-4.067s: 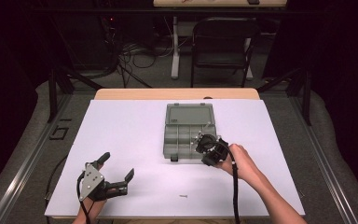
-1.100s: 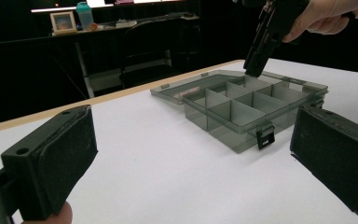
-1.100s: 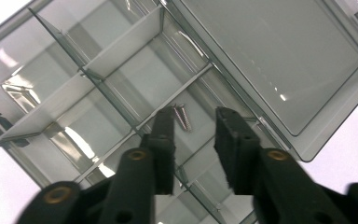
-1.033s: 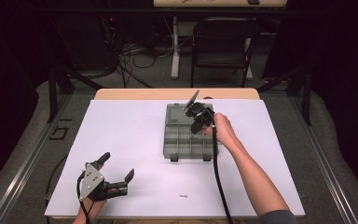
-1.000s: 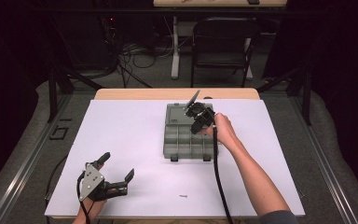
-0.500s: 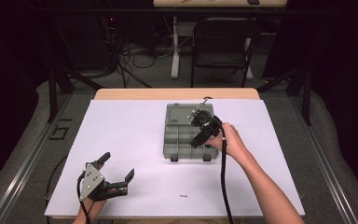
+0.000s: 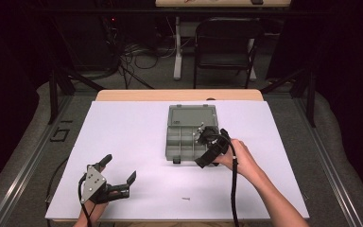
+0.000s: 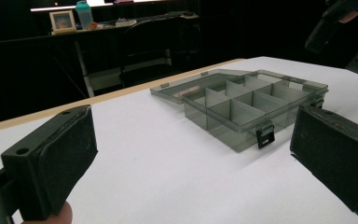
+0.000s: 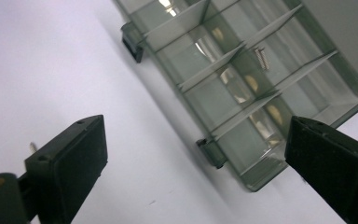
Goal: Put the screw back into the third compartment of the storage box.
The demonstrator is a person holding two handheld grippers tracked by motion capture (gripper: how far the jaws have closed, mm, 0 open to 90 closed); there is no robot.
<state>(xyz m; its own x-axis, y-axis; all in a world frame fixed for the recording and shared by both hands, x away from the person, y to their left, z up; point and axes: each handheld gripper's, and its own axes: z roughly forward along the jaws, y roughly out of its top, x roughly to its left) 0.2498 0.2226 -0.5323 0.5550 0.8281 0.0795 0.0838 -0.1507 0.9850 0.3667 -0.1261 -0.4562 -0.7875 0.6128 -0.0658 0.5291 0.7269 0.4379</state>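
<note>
Your right gripper (image 7: 207, 150) hangs open-jawed over the near right edge of the open compartment box (image 7: 189, 132); your left gripper (image 7: 111, 176) rests open, near a screw (image 7: 185, 199).

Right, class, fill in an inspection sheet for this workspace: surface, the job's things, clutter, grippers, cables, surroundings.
Surface: white sheet over a wooden table, bare around the work.
Job's things: grey compartment box, lid open and lying flat behind it; one small screw lies in a compartment; another screw lies loose near the front edge.
Clutter: nothing seen.
Grippers: left gripper open, resting near the front left, holding nothing; right gripper at the box's front right, its jaws have just been opening, nothing between them.
Cables: one trails from each gripper; more tangle on the floor beyond the table.
Surroundings: dark room, folding chair behind the table.
</note>
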